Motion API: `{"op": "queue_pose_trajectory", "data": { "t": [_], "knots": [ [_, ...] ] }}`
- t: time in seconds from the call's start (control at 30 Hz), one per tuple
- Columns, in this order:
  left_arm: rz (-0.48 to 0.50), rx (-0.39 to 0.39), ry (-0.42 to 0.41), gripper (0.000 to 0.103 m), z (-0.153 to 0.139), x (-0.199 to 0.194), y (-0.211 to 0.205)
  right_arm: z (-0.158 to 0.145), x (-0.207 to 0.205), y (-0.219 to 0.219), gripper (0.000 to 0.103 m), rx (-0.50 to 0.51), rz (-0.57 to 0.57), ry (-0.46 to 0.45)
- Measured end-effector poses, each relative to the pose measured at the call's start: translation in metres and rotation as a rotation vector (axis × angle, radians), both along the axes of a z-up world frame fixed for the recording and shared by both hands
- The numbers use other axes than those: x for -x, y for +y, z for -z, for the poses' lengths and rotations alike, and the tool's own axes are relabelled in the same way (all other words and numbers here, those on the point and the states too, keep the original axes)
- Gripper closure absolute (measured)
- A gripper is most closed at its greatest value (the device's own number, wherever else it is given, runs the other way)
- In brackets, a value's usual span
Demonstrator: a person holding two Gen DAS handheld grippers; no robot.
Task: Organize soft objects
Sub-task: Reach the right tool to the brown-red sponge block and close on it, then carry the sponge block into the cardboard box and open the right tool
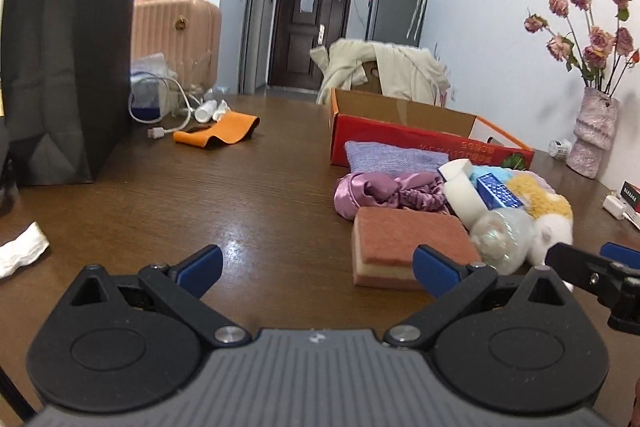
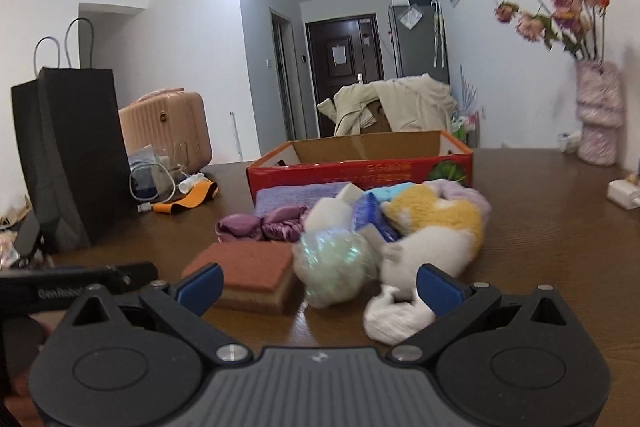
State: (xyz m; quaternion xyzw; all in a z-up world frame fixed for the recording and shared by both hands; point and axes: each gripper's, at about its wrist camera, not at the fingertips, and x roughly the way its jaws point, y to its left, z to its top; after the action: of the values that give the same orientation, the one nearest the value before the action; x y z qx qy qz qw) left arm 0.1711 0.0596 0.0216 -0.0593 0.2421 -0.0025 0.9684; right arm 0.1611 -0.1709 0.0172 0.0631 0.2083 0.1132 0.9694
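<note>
1. The soft pile lies at the right centre of the glossy brown worktop (image 1: 240, 187), in front of the red cardboard box (image 1: 420, 137).
2. It holds a rectangular rust-coloured sponge (image 1: 408, 247), a shiny crinkled mesh ball (image 2: 334, 259), wrinkled purple satin (image 1: 384, 191) and a fluffy yellow-white plush (image 2: 436, 223).
3. The left claw (image 1: 318, 269) is spread wide and empty, low over the worktop.
4. The right claw (image 2: 320, 289) is also spread, empty, facing the pile.

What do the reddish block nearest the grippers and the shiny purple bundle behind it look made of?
Reddish block: apparently a foam sponge, with a coarse matte rust scouring layer over a paler tan layer at its side. Purple bundle: likely satin fabric, with glossy highlights and crumpled gathered folds.
</note>
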Motion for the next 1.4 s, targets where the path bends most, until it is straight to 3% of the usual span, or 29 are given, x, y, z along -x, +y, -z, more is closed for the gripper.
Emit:
{"op": "queue_pose_trajectory", "data": {
  "t": [0.03, 0.1, 0.17, 0.23, 0.33, 0.4, 0.63, 0.83, 0.97, 1.2, 1.4],
  "knots": [
    [0.018, 0.014, 0.016, 0.000, 0.000, -0.009, 0.003, -0.001, -0.008, 0.003, 0.003, -0.015, -0.006, 0.013],
    [0.050, 0.053, 0.026, 0.004, -0.001, -0.024, 0.010, -0.001, -0.024, 0.007, 0.019, -0.067, -0.024, 0.055],
    [0.091, 0.107, 0.044, 0.026, -0.002, -0.040, 0.018, 0.000, -0.039, 0.011, 0.033, -0.117, -0.049, 0.094],
    [0.131, 0.167, 0.089, 0.038, -0.001, -0.055, 0.021, 0.005, -0.051, 0.016, 0.037, -0.126, -0.052, 0.106],
    [0.195, 0.248, 0.175, 0.059, 0.005, -0.077, 0.020, 0.012, -0.064, 0.025, 0.061, -0.124, -0.068, 0.139],
    [0.230, 0.259, 0.212, 0.063, 0.011, -0.084, 0.016, 0.017, -0.072, 0.031, 0.073, -0.106, -0.072, 0.173],
    [0.247, 0.293, 0.210, 0.069, 0.015, -0.079, 0.018, 0.027, -0.079, 0.030, 0.074, -0.165, -0.094, 0.237],
    [0.232, 0.296, 0.193, 0.071, 0.010, -0.053, 0.022, 0.023, -0.060, 0.026, 0.078, -0.199, -0.128, 0.252],
    [0.221, 0.298, 0.146, 0.072, -0.006, -0.030, 0.023, 0.008, -0.036, 0.023, 0.080, -0.202, -0.149, 0.188],
    [0.248, 0.267, -0.017, 0.072, -0.046, 0.017, 0.005, -0.037, 0.003, 0.006, 0.080, -0.181, -0.159, 0.046],
    [0.278, 0.263, -0.132, 0.072, -0.076, 0.014, -0.022, -0.077, 0.001, -0.011, 0.080, -0.142, -0.128, -0.065]
  ]
}}
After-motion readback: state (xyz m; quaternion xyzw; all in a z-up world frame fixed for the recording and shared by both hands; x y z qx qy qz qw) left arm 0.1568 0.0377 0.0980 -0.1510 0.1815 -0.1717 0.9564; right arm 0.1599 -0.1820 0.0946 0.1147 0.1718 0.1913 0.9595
